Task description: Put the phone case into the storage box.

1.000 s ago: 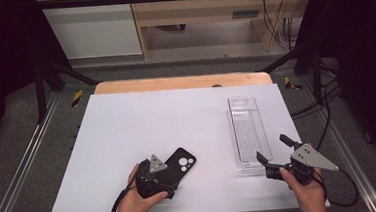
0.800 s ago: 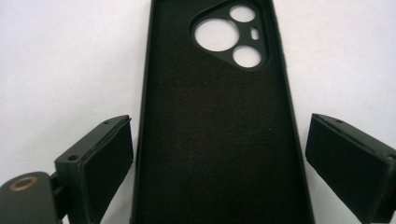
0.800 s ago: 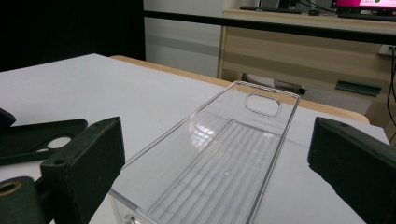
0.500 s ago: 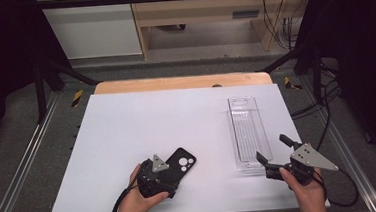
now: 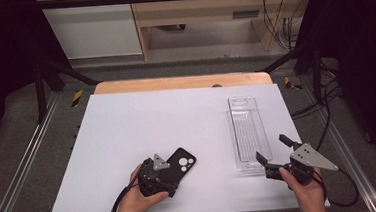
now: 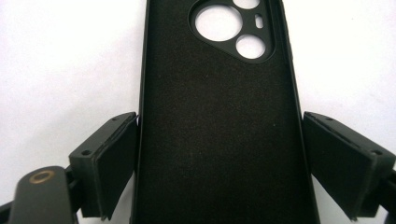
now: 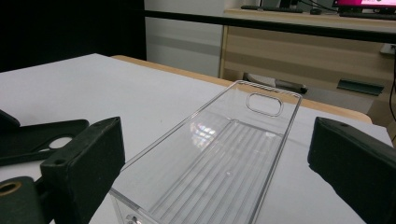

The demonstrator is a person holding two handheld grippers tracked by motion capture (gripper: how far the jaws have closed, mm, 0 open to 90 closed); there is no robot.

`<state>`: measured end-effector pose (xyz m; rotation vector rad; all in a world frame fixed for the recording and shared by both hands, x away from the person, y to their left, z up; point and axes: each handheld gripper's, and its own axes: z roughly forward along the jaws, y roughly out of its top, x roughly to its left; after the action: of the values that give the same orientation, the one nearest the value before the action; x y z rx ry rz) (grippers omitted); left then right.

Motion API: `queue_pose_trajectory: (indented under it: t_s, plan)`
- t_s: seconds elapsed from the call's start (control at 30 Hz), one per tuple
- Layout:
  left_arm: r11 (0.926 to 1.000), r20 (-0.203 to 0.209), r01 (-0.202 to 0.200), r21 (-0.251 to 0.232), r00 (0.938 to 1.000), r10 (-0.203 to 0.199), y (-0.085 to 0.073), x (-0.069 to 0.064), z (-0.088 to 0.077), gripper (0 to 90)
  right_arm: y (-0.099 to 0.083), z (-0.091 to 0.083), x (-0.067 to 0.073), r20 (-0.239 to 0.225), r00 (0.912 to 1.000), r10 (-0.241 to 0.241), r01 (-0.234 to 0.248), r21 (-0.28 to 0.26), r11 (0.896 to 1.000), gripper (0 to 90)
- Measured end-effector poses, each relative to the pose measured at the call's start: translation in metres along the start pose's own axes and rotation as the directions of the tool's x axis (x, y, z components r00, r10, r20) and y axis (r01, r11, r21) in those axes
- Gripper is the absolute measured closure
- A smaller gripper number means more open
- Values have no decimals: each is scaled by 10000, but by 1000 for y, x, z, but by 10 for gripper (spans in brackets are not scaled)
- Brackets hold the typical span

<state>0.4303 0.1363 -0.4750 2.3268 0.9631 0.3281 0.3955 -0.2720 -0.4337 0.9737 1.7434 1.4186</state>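
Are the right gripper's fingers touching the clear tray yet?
Apart. In the right gripper view, both fingers stand wide of the clear tray, with white table showing between them.

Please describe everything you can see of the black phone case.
The black phone case lies flat on the white table, open side up, showing a matte, felt-like lining and a raised rim. Its camera opening has round cutouts. The left gripper straddles its lower part; the left pad seems to touch its edge, the right stands apart.
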Motion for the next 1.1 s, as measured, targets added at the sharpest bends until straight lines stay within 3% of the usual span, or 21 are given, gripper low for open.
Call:
queue_pose_trajectory:
  t_s: [0.47, 0.67, 0.77, 1.1]
  plan:
    - [9992, -77, -140, -379, 9999, 137, -3, 0, -3, 156, 0, -1, -1, -5, 10000, 34, -34, -25, 10000, 43]
    - [9959, -177, -128, -890, 9998, 112, -2, 2, -8, 156, 0, -1, -1, 16, 10000, 32, -32, -32, 10000, 43]
    - [9899, -412, -252, -1396, 9990, 196, -1, 4, -13, 155, 0, -1, 0, -13, 10000, 30, -30, -1, 10000, 43]
    - [9610, -1159, -113, -2764, 9930, -217, -1, 13, -26, 154, 1, 0, 2, 4, 10000, -30, 30, 39, 10000, 43]
